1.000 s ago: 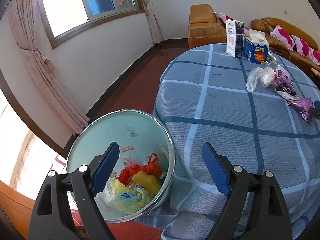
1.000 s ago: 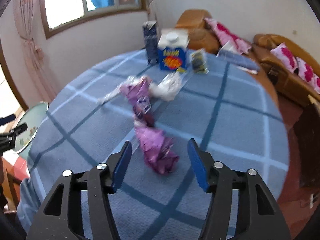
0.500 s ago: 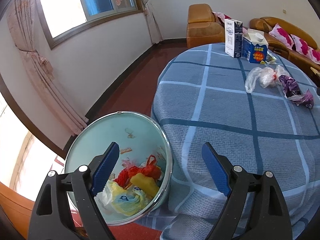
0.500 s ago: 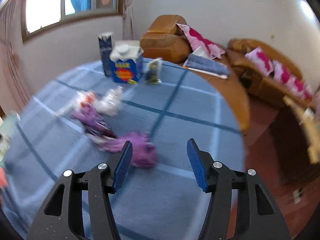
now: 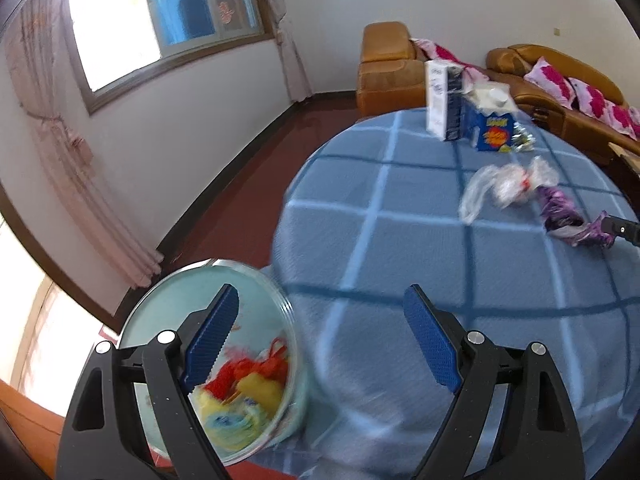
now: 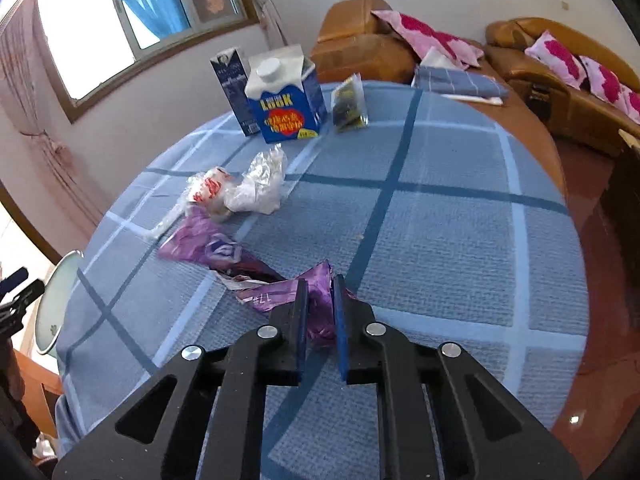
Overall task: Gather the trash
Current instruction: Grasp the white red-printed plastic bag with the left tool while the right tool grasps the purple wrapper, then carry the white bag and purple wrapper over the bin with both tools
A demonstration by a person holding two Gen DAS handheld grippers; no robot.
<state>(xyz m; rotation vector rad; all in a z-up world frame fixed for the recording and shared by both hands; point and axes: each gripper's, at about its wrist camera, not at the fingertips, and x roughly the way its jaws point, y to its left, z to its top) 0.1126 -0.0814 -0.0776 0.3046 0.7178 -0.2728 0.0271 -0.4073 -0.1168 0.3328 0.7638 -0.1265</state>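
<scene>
Since the earlier frame the right gripper (image 6: 319, 300) has been closing and is now pinching the purple wrapper (image 6: 280, 294), lying just ahead on the tablecloth (image 6: 440, 220). We're lifting slow & straight, w/ the left gripper (image 5: 320, 344) spread beside the bin (image 5: 286, 308).

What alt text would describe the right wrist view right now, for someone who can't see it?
The right tool is shut on a crumpled purple wrapper lying on a round table with a blue checked cloth. Behind it lie a clear plastic bag, a blue-and-white carton, a dark carton and a small packet, with orange sofas beyond.
</scene>
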